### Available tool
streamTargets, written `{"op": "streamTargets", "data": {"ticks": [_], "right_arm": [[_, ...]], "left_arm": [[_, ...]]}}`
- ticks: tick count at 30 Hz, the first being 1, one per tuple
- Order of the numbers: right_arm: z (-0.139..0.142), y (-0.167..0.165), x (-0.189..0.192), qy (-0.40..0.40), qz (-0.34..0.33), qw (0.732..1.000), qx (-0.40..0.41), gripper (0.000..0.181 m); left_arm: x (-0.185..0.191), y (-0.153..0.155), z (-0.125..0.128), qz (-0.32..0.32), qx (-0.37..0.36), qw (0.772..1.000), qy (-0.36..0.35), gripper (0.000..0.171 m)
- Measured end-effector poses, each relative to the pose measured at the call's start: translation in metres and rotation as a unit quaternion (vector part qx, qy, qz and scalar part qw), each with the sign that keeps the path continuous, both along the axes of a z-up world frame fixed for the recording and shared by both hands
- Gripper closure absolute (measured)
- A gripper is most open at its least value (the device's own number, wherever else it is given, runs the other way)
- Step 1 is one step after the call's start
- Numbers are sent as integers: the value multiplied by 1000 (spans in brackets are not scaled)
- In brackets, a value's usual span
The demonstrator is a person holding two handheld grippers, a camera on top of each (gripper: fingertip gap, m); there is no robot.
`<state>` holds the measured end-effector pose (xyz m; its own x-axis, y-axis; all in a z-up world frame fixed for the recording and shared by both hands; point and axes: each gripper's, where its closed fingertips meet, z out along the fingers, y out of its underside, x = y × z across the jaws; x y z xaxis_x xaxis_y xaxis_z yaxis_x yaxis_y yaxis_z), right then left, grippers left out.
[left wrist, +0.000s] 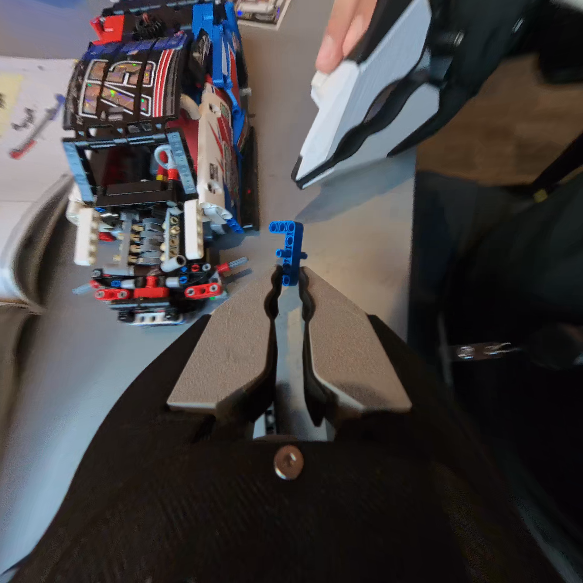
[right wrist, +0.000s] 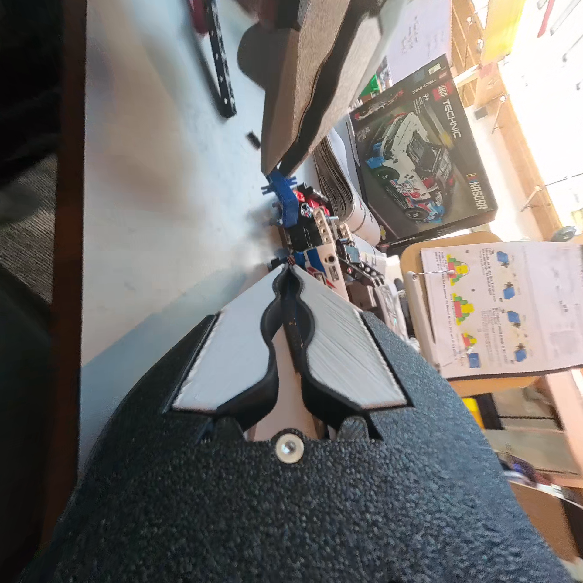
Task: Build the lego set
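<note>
The partly built Lego car (left wrist: 151, 157), with a black roof, white and blue sides and an open engine bay, stands on the grey table to the left in the left wrist view. My left gripper (left wrist: 288, 276) is shut on the lower end of a blue L-shaped beam (left wrist: 288, 246) and holds it upright just right of the car's near end. My right gripper (left wrist: 362, 110) hangs above the table at the upper right, held by a hand. In the right wrist view my right gripper (right wrist: 286, 268) is shut, with nothing visibly held, beside the car (right wrist: 318, 230). The left gripper (right wrist: 274, 167) holds the blue beam (right wrist: 287, 198) there.
An open instruction booklet (left wrist: 19, 227) lies left of the car, with loose parts on paper (left wrist: 31, 126) behind it. The table edge (left wrist: 413, 252) runs close on the right. The set's box (right wrist: 422, 151), a printed sheet (right wrist: 504, 309), a long black beam (right wrist: 220, 63) and a small black piece (right wrist: 254, 140) also show. The gap from one gripper's tips to the other's is roughly 6 cm.
</note>
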<state>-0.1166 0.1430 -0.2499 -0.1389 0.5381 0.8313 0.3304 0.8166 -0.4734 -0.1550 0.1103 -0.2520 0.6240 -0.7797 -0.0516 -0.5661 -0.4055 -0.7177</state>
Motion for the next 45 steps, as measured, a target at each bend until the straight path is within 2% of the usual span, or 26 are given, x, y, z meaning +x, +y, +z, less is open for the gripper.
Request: {"op": "streamTargets", "data": {"ticks": [3,8,11,17,24,25,27,33,37,41,45], "right_arm": [[10,-9,-3,16,22,997,-74,173],[25,-20,-7,31,51,985,-163,156],[26,-29,-9,18,77,970,-232,137],[31,-42,-9,8,105,952,-288,138],[30,-54,-12,-6,120,947,-297,138],[30,-56,-13,-9,123,945,-302,139],[27,-58,-12,-20,127,944,-305,156],[26,-58,-12,-22,122,945,-302,157],[30,-60,-11,-11,127,950,-286,158],[31,-63,-11,-7,126,960,-249,144],[29,-71,-10,-16,142,960,-242,154]], "left_arm": [[8,-2,13,6,-42,996,-82,164],[16,-9,18,-5,-90,988,-129,164],[22,-14,22,-14,-121,979,-162,165],[27,-19,27,-13,-151,969,-196,164],[33,-29,27,-19,-173,958,-226,165],[33,-29,27,-17,-173,958,-228,165],[33,-30,27,-16,-174,958,-227,164],[31,-30,30,-11,-158,963,-220,164],[34,-33,36,-36,-103,978,-176,164],[38,-39,32,-60,-91,987,-120,165],[42,-40,30,-72,-85,989,-95,164]]}}
